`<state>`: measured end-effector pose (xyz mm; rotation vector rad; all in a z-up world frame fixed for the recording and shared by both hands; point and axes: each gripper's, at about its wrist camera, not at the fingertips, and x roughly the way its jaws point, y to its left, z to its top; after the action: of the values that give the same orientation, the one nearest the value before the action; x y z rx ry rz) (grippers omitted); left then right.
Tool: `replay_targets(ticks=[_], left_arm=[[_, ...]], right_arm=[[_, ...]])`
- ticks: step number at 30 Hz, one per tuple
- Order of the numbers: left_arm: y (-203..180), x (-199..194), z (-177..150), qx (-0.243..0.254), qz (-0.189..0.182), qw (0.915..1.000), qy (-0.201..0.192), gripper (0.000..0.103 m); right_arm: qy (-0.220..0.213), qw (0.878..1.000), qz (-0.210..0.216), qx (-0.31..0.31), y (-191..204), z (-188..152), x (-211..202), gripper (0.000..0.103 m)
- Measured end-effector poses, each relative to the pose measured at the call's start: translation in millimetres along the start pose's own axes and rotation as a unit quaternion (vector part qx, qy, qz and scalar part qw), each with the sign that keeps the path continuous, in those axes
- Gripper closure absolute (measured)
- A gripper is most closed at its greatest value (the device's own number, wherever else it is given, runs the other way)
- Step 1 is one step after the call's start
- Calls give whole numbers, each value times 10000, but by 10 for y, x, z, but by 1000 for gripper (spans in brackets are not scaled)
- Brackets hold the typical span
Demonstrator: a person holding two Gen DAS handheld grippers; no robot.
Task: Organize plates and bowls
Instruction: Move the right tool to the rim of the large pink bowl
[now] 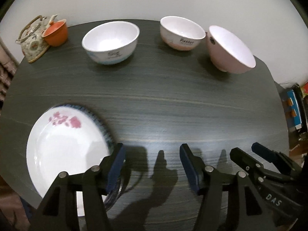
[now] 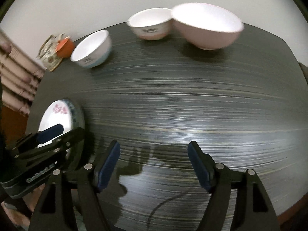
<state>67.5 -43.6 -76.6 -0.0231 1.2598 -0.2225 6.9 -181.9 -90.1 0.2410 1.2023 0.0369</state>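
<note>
Left gripper (image 1: 152, 165) released, right gripper (image 2: 154, 165) released and stamped "DAS", bowl (image 1: 182, 32) lettering blurred

Glossy glazed ceramic bowls (image 1: 111, 42) and plate (image 1: 67, 146) on matt wood-grain table (image 1: 173, 104).

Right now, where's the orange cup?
Left wrist view: the orange cup stands at the table's far left corner, against the teapot, left of the blue-banded bowl.
</note>
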Motion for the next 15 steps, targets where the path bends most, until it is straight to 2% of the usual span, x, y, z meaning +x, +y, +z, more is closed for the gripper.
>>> replay_targets(ticks=[6, 10, 15], left_arm=[[-121, 1, 284, -15, -49, 9999, -142, 41], [-218, -7, 516, -72, 16, 9996, -269, 41], [-421, -53, 875, -201, -103, 9989, -407, 36]], right_arm=[[-136, 9993, -120, 338, -439, 117, -41, 31], [-321, 9976, -155, 601, -702, 323, -125, 31], [-634, 9953, -204, 698, -958, 684, -269, 31]])
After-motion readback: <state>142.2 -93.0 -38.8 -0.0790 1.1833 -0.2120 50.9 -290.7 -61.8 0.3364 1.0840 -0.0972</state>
